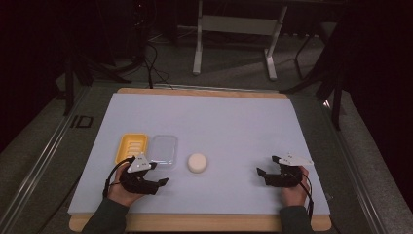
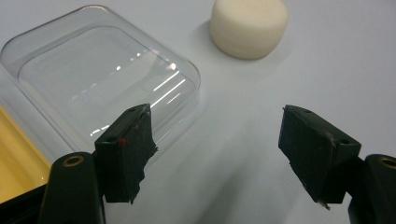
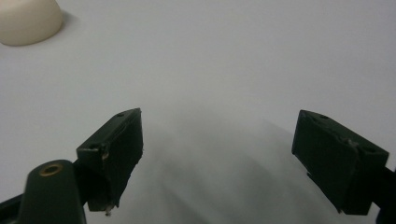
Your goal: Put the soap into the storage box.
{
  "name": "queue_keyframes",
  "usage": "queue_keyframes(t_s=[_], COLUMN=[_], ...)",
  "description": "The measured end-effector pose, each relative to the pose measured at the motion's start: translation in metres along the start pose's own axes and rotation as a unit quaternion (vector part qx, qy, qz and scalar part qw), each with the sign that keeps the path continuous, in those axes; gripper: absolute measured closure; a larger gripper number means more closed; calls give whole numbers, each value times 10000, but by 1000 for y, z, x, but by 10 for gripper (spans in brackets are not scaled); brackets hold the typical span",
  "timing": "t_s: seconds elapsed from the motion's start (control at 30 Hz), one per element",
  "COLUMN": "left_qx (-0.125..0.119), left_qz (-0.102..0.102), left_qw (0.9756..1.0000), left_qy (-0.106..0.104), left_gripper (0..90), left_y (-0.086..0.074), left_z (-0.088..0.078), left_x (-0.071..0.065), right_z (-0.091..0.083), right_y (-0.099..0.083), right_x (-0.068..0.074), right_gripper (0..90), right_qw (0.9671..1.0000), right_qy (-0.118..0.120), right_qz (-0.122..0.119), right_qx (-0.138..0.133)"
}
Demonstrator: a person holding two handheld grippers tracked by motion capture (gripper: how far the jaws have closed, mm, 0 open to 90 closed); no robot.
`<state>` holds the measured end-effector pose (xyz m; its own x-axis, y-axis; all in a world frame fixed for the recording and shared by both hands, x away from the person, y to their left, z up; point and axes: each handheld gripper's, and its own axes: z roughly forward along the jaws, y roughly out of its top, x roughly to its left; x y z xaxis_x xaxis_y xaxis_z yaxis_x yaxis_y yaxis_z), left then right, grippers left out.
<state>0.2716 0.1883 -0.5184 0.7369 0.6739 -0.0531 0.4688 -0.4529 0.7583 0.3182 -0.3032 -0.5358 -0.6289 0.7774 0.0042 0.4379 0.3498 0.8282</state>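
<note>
- Plainly, both tongs stand released, nothing between them: left gripper, right gripper, both near the worktop's front edge.
- White soap sits mid-front, beside clear lid and yellow tray.
- Approach level and straddle the soap's sides squarely before squeezing.

Count on the table: 1 yellow tray, left of centre; 1 clear plastic lid just right of it; 1 white round puck at centre. 2 handheld grippers at the bottom: left gripper, right gripper.
</note>
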Motion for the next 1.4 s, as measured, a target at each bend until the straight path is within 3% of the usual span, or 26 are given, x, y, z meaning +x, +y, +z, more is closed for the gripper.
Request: queue_keyframes(t_s=[0.17,0.53,1.4], left_qx=[165,120,325], left_qz=[37,78,451], left_qw=[9999,9999,9980], left_qy=[-14,9,-311], left_gripper=[268,268,266], left_y=[-1,5,29], left_z=[4,0,15], left_x=[-2,-2,-8], right_z=[-1,-3,-4], right_y=[-1,-1,-2], right_x=[0,0,2], right_gripper=[162,139,140], right_qw=[10000,9999,9997], right_qy=[-5,-34,-45], right_qz=[-2,-8,-56], right_qx=[-60,-169,-214])
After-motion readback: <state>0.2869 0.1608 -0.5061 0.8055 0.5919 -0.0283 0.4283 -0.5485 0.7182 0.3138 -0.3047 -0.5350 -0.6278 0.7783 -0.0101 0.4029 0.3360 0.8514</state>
